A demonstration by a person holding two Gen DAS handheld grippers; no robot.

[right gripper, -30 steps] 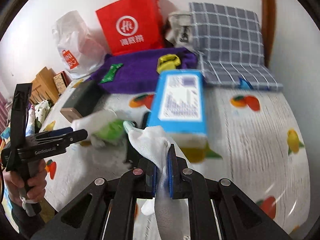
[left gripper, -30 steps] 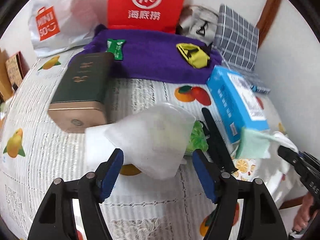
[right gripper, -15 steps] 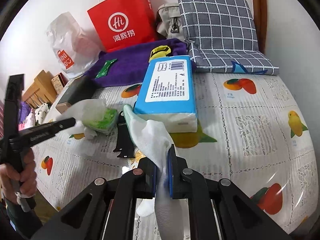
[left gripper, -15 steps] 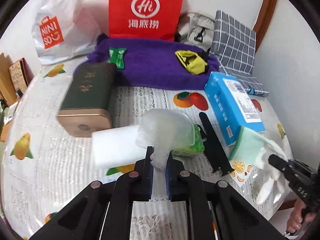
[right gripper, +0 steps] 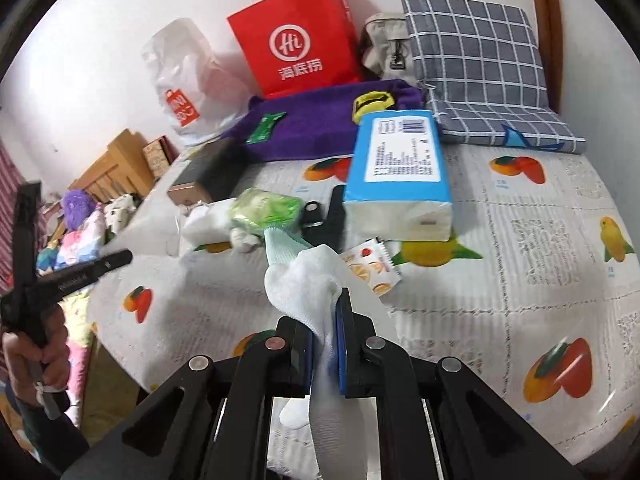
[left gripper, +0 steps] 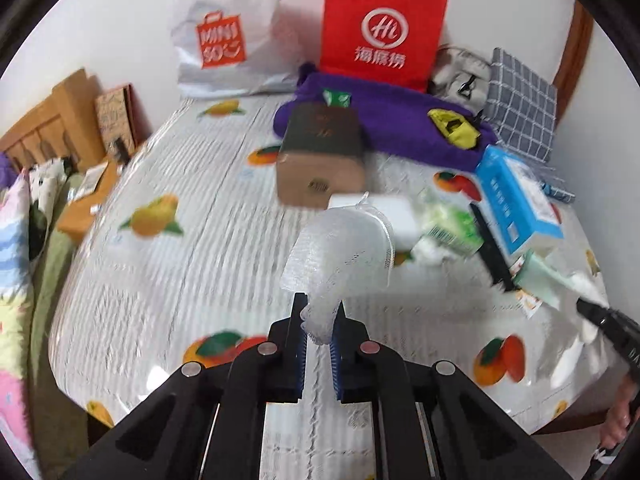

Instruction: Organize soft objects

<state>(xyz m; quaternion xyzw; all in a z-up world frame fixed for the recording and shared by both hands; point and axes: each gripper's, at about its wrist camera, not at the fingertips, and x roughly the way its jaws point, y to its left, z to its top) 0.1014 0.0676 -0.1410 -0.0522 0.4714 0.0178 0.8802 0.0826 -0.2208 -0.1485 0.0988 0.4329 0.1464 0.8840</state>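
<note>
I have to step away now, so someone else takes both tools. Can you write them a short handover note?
Left tool: shut on the clear mesh pouch, lifted above the bed.
Right tool: shut on the white glove, held up.
On the bed: green packet, blue tissue pack, purple towel.
Done: both soft items picked up.
Left: set them down somewhere; no spot is evident.

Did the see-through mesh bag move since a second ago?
Yes. The mesh bag, clamped in the left gripper, has come up off the white block beside the dark tin.
</note>
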